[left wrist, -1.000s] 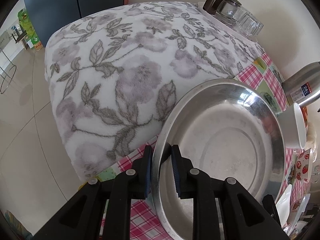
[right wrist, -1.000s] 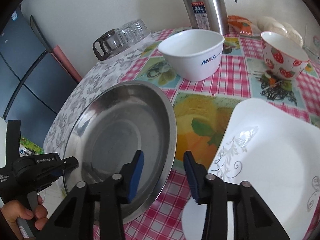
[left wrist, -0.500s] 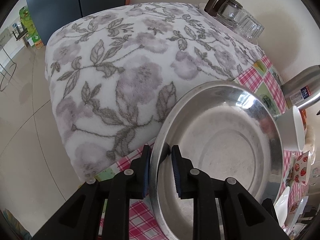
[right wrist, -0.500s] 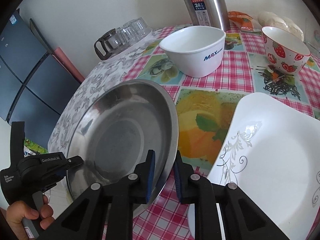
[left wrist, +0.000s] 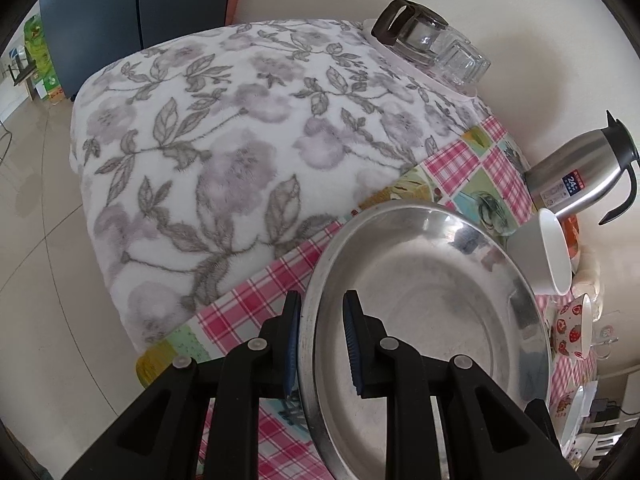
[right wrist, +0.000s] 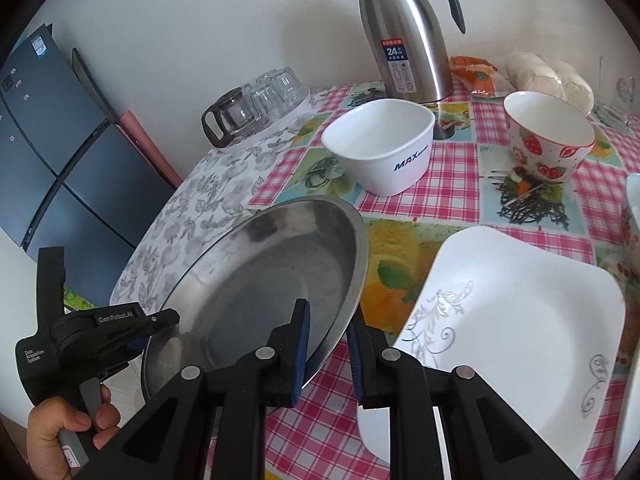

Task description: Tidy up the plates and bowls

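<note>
Steel pan (right wrist: 260, 280) tilted, rim pinched by left gripper (left wrist: 320, 344) and right gripper (right wrist: 328, 344) | white plate (right wrist: 520, 312) just right | white bowl (right wrist: 380, 144), kettle (right wrist: 404, 32) beyond

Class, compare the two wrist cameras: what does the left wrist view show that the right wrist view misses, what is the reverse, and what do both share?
Only the left wrist view: the left gripper seen close, jaws clamped on the rim. Only the right wrist view: the white square plate and a hand. Both: the steel plate, thermos, white bowl, strawberry bowl.
</note>
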### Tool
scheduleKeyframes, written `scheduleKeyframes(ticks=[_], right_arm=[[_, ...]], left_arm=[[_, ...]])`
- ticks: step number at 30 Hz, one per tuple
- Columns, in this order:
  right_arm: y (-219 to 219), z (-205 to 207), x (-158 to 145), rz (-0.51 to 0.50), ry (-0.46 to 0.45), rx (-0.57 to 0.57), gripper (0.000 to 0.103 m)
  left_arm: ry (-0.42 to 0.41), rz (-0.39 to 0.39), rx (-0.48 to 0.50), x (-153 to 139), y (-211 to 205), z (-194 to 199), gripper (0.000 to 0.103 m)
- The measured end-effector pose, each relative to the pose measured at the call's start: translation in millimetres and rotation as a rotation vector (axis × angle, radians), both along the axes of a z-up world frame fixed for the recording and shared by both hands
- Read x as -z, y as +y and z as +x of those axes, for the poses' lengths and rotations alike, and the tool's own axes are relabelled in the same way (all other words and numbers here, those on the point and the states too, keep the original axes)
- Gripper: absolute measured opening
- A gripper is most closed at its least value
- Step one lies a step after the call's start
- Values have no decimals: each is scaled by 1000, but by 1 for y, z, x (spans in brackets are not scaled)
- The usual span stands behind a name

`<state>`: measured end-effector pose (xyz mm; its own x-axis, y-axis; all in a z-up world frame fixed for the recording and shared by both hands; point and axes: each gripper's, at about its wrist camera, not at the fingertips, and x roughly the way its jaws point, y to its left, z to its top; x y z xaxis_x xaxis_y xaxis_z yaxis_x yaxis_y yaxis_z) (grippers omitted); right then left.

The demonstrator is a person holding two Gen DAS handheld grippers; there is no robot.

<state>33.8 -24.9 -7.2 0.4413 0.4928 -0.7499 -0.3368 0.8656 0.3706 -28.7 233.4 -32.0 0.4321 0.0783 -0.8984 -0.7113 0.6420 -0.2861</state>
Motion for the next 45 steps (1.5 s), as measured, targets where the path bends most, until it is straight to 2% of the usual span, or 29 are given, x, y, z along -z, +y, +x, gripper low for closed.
scheduleKeyframes(ticks=[8, 19, 26, 35, 45], right_arm=[[-11, -5, -12, -1, -30, -6, 20], [-35, -14, -47, 35, -121, 9, 20], [-63, -16, -52, 18, -138, 30, 21], [-102, -16, -51, 20, -120, 85, 23], [-140, -15, -41, -29, -93, 128, 23]], left_arm=[[-41, 10, 20, -11, -8, 0, 22], [-176, 53, 64, -48, -35, -4, 22], [-175, 33, 122, -49, -59, 3, 22], [-165, 45, 209, -52, -99, 11, 22], [-120, 33, 298, -44, -142, 21, 22]])
